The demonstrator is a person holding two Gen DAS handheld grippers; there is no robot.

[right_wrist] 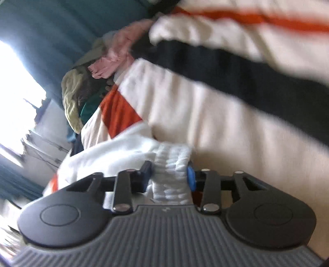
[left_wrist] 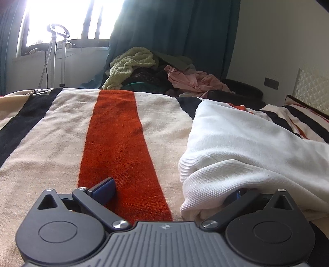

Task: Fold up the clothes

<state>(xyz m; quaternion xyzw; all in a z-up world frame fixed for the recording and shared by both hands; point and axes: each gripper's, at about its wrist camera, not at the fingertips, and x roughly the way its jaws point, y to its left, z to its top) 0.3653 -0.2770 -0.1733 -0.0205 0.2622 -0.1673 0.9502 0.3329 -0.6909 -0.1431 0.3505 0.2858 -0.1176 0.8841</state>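
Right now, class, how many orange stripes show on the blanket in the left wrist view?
2: a wide stripe mid-blanket, a thin stripe far right. The garment may hide more.

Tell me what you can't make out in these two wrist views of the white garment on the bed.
- Left wrist view: the white garment covers the left tongs' right finger; its far side runs off the frame.
- Right wrist view: motion blur smears the ribbed hem in the right tongs.
- The garment's type and full shape show in neither view.

Daylight floods in from the window [left_wrist: 67,18] far beyond the jaws, blown out to white. Left view sharp, edges curved; right view smeared with motion blur.
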